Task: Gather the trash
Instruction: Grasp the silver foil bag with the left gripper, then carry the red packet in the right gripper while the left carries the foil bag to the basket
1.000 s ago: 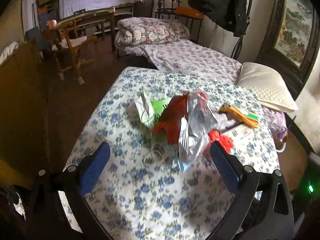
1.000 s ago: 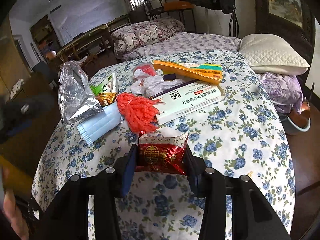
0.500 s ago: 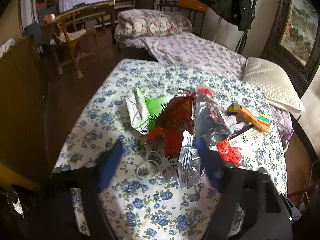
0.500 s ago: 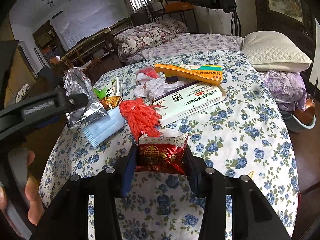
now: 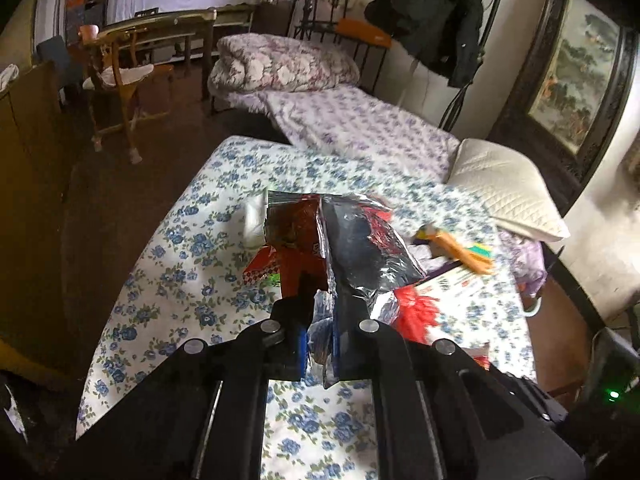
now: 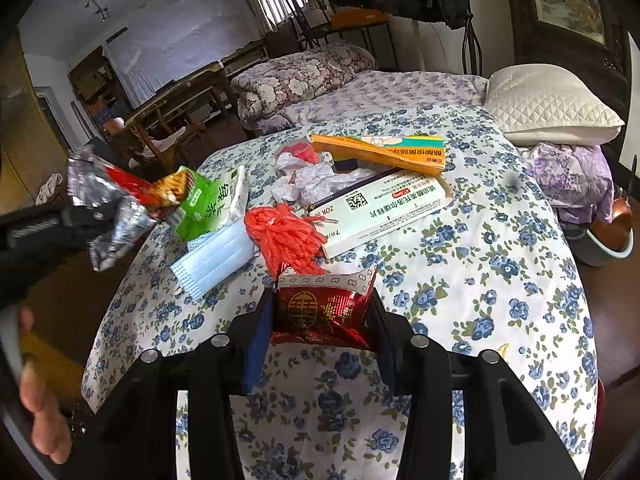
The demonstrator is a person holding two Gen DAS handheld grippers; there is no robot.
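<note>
My left gripper [image 5: 322, 320] is shut on a silver and red foil snack bag [image 5: 340, 240] and holds it above the flowered table; the bag also shows at the left of the right wrist view [image 6: 108, 208]. My right gripper [image 6: 320, 316] is shut on a red and gold candy wrapper [image 6: 320, 308] near the table's front. On the table lie a green packet [image 6: 208, 204], a blue face mask [image 6: 216, 256], a red-orange mesh bundle [image 6: 286, 236], crumpled white plastic [image 6: 316, 182], a white medicine box [image 6: 384, 208] and an orange box [image 6: 380, 150].
The table has a blue-flowered cloth [image 6: 480, 280]. Behind it is a bed with a folded quilt [image 6: 304, 76] and a white pillow [image 6: 548, 104]. A wooden chair [image 5: 120, 80] stands at the far left. A basin [image 6: 608, 240] sits on the floor at right.
My left gripper closed on the foil snack bag and lifted it off the table. My right gripper stayed shut on the red wrapper and barely moved.
</note>
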